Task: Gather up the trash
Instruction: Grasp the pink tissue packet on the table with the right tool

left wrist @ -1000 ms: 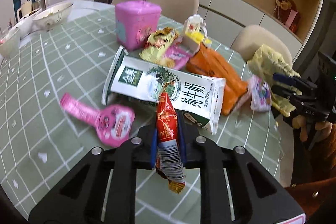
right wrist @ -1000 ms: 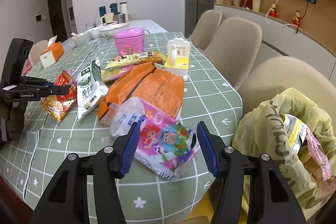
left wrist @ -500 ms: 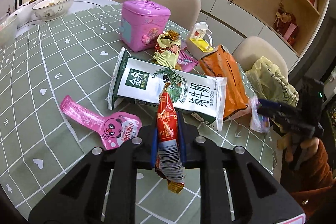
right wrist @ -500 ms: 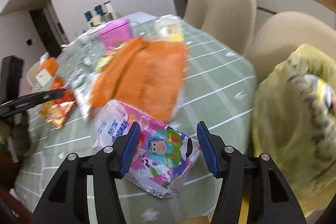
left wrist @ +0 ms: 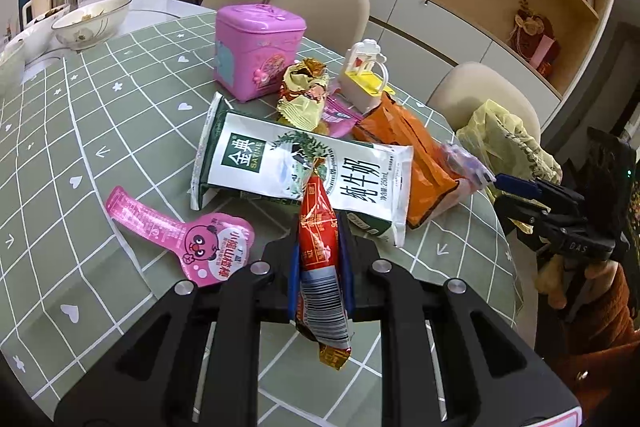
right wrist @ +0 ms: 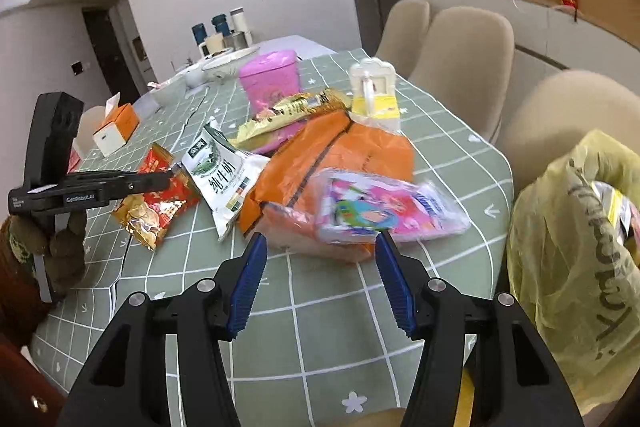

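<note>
My left gripper [left wrist: 320, 227] is shut on a red snack wrapper [left wrist: 320, 259] and holds it above the green checked table [left wrist: 80, 131]; the wrapper also shows in the right wrist view [right wrist: 160, 195]. My right gripper [right wrist: 320, 247] is open, its blue pads just short of a pink cartoon packet [right wrist: 376, 207] that lies on an orange bag [right wrist: 332, 155]. A white milk pouch [left wrist: 304, 167], a pink spoon-shaped wrapper [left wrist: 188, 235] and a yellow wrapper [left wrist: 304, 95] lie on the table. A yellow trash bag [right wrist: 576, 259] sits on a chair at the right.
A pink tin [left wrist: 256, 51] and a white-yellow toy holder [left wrist: 366, 75] stand behind the litter. Bowls [left wrist: 92, 23] and cups stand at the far left. An orange tissue box [right wrist: 116, 127] is near the left edge. Beige chairs [right wrist: 464, 55] ring the table.
My right gripper swung back toward the table and the pink cartoon packet now lies farther ahead on the orange bag. My left gripper kept hold of the red wrapper and shifted slightly.
</note>
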{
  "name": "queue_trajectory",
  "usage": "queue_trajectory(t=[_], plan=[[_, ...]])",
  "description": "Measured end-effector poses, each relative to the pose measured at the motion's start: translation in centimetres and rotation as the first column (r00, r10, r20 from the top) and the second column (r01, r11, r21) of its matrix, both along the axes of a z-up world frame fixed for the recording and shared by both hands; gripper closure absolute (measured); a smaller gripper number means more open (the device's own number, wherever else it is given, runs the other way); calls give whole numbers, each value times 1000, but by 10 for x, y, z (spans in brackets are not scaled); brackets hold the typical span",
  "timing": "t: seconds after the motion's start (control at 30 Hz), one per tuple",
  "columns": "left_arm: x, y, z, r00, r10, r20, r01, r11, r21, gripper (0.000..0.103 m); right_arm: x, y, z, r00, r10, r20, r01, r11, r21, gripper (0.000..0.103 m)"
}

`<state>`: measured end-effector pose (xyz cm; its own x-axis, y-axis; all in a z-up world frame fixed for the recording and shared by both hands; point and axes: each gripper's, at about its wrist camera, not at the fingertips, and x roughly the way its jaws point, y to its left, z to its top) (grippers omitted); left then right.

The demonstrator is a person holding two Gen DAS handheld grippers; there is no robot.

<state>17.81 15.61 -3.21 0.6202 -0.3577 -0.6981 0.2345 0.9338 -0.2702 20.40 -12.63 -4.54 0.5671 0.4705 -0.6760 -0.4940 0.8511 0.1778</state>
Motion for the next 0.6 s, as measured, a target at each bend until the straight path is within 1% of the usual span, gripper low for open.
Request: queue_trajectory(t=[0.07, 0.2, 0.37, 0.47, 0.53, 0.6], plan=[[-1, -2, -1, 1000, -8, -2, 8, 1000, 1, 88, -2, -4, 1, 999, -30, 12, 30, 999, -12, 50], [0, -6, -6, 1000, -23, -18, 23, 1000, 1, 88, 5, -22, 3, 987, -158, 18, 158, 987, -3, 50], [0, -9, -9, 999, -35, -21, 35, 999, 3, 88, 28, -48, -7, 958, -282, -60, 287, 950, 119, 50], [-1, -11, -9, 999, -35, -17, 35, 999, 10, 88, 45, -50, -18, 947, -299, -116, 314, 939, 143, 51], [-1, -11, -9, 999, -36, -14, 36, 999, 14, 88, 57, -44, -30, 948, -279, -156, 301, 943, 142, 55], [-1, -11, -9, 999, -38, -16, 38, 999, 13, 88, 65, -36, -38, 953, -250, -169, 274, 951, 140, 55]])
